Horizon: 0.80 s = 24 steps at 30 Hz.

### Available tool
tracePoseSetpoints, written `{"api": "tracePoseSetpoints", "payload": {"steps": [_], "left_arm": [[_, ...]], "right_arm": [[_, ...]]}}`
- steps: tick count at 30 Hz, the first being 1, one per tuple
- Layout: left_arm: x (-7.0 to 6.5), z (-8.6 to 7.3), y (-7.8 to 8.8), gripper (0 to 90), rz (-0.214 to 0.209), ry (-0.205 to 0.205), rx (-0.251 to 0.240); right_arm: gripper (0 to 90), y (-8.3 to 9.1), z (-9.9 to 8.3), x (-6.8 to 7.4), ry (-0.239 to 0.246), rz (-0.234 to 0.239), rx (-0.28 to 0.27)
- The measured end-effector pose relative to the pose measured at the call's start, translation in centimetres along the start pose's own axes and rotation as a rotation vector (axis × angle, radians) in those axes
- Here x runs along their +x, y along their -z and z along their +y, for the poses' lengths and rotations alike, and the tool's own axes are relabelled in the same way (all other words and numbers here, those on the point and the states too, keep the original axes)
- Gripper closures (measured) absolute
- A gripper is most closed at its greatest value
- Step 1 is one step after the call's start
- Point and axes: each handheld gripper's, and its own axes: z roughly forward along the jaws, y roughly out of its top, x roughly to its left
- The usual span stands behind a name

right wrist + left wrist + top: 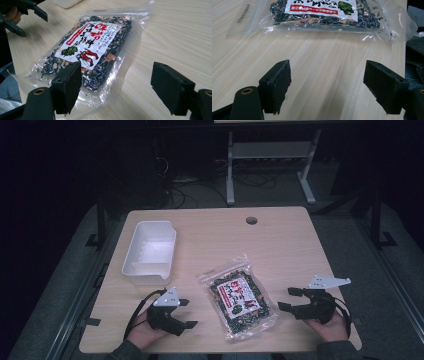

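Observation:
A clear plastic bag of dark dried food with a white and red label (238, 297) lies flat on the wooden table (280, 245) between my two grippers. My left gripper (187, 313) rests near the front edge, left of the bag, open and empty, its jaws facing the bag (322, 12). My right gripper (289, 298) sits to the bag's right, also open with nothing between its jaws. In the right gripper view the bag (90, 50) lies just beyond the left jaw, and the left gripper (31, 21) shows at the top left.
A white rectangular tub (149, 251) stands empty at the table's left, behind my left gripper. A round cable hole (251, 220) sits near the far edge. Beyond the table are a dark floor, cables and a white desk frame (270, 165).

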Motion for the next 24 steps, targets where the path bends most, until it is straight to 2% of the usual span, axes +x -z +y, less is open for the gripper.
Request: {"api": "tracePoseSetpoints", "payload": {"steps": [8,14,22,24], "left_arm": [[-0.2,0.1,0.0,21.5,0.001,-0.003,0.000],[-0.2,0.1,0.1,21.5,0.008,-0.002,-0.007],[-0.2,0.1,0.1,21.6,0.008,-0.007,-0.006],[-0.2,0.1,0.2,21.6,0.012,-0.007,-0.006]], "right_arm": [[23.4,-0.6,0.8,0.3,0.022,0.016,0.001],[22.6,-1.4,1.6,0.0,0.034,0.030,0.026],[22.7,-1.6,3.1,-0.9,0.027,0.029,0.046],[23.2,-1.7,4.0,-1.3,0.034,0.028,0.049]]}}
